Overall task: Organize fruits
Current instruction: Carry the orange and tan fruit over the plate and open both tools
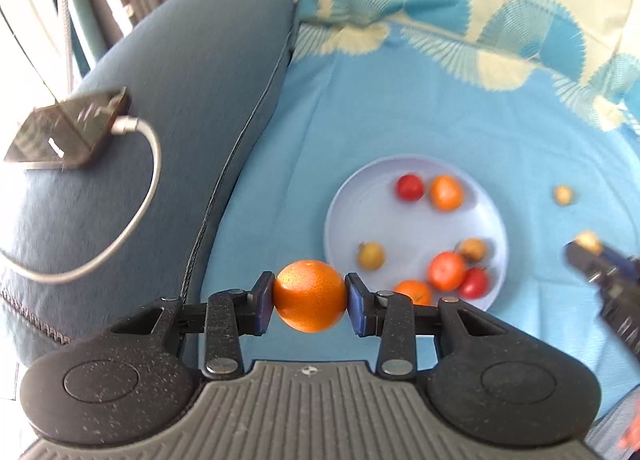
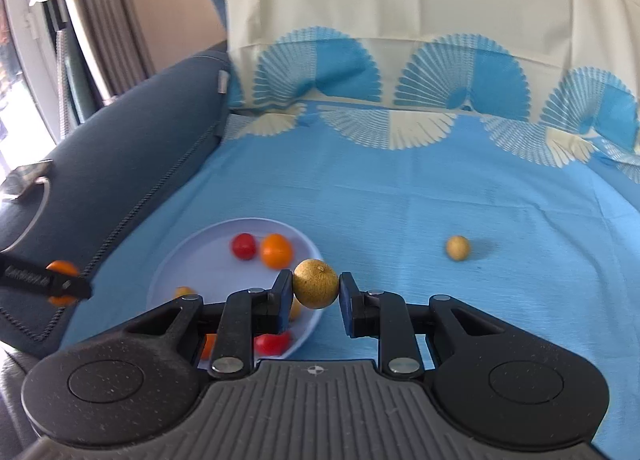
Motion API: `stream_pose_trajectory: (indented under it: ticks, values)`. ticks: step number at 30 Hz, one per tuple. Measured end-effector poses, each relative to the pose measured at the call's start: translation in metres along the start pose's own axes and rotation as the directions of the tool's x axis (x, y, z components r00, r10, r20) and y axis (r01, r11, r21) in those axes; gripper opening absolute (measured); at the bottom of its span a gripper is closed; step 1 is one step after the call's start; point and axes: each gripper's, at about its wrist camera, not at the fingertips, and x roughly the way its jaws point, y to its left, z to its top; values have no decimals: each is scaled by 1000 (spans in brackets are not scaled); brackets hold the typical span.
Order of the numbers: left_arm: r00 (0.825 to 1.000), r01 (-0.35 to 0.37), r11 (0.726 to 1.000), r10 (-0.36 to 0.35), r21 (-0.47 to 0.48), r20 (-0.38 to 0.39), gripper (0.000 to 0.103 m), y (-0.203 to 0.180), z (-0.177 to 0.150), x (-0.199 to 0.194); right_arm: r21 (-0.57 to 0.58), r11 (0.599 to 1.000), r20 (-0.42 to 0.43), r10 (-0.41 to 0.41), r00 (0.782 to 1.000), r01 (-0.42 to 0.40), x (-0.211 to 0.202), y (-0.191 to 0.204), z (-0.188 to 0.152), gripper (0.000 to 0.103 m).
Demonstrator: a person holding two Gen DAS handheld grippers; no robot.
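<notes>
Two grippers we hold above the blue cloth (image 2: 440,188): our left gripper (image 1: 310,298) is clamped on an orange (image 1: 310,295), our right gripper (image 2: 316,292) on a brownish-yellow fruit (image 2: 316,287), both beside the plate (image 1: 352,212) of fruits.

Both wrist views overlook (blurrily, perhaps close) the plate (image 1: 340,216).

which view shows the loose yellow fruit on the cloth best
The right wrist view: the loose yellow fruit sits sharp and unobstructed on the blue cloth. The left wrist view shows it small and blurred near the right edge.
</notes>
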Motion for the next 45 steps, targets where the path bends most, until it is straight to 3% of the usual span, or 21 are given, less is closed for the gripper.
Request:
stream_pose_trajectory:
  ticks: [9,30,45]
  values:
    - [999,41,998,-42,47,33,42,-24,14,-3,-54,998,-4,38,999,-38,-1,34,4,26]
    - [998,48,993,-43,106,-47,42,-50,50,74,-88,994,-85,57,995,-65,65,41,13,26]
    - [996,65,990,-57,127,-66,42,-57,57,98,-101,993,-116,48,992,-60,90,38,13,26]
